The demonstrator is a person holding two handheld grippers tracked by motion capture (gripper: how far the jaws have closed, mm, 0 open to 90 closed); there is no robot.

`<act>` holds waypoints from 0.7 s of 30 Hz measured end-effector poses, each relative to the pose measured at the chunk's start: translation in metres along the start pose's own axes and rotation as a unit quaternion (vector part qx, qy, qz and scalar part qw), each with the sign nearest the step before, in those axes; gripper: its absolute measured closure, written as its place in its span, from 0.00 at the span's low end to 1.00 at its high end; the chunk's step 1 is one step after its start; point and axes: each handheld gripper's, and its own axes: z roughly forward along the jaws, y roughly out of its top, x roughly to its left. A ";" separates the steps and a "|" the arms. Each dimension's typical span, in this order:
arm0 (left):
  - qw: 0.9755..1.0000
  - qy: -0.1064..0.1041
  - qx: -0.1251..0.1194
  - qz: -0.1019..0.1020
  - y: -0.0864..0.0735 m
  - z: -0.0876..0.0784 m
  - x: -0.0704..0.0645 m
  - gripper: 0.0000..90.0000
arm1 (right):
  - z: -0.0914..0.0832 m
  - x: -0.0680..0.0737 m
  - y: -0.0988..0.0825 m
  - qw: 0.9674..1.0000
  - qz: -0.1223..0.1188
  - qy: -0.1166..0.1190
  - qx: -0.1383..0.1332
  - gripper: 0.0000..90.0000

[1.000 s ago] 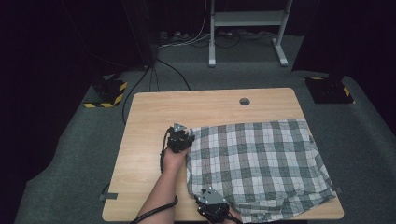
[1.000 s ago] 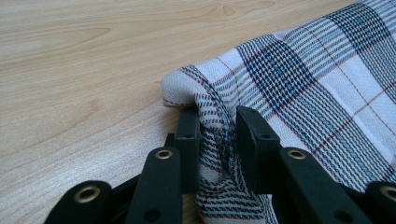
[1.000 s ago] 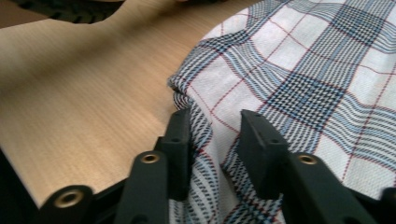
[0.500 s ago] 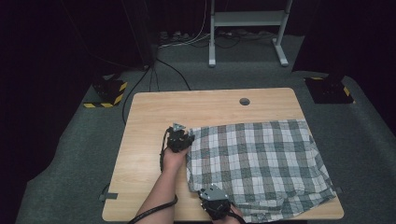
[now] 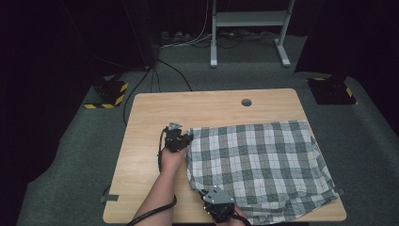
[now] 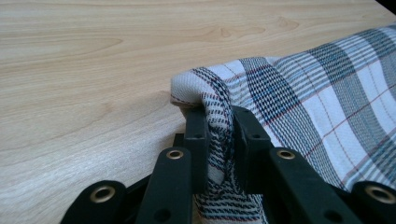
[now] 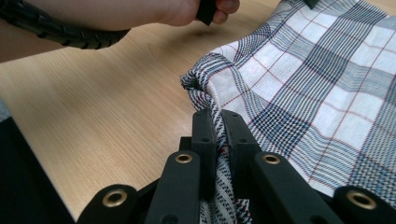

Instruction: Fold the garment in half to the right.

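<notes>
The checked cloth (image 5: pixel 259 165) lay spread over the right part of the bench (image 5: pixel 150 127). The left tongs (image 6: pixel 218 122), jaws just closing, pinched its far left corner, and the right tongs (image 7: pixel 217 122) clamped its near left corner.

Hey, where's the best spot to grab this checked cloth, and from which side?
By the two corners on its left edge, coming in from the bare wood on the left. The checked cloth lies flat, so a bunched corner gives something to pinch. The left tongs are shut on the far left corner and the right tongs on the near left one; both have just been closing on the fabric.
</notes>
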 end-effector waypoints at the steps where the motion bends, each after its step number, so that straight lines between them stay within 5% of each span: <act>1: 1.000 0.000 0.000 0.000 0.001 -0.002 0.000 0.87 | -0.002 0.000 0.001 1.000 -0.001 0.000 -0.004 0.93; 21: 1.000 -0.002 -0.016 -0.001 0.019 -0.023 -0.003 0.87 | -0.024 -0.004 0.018 0.999 0.001 -0.005 -0.037 0.94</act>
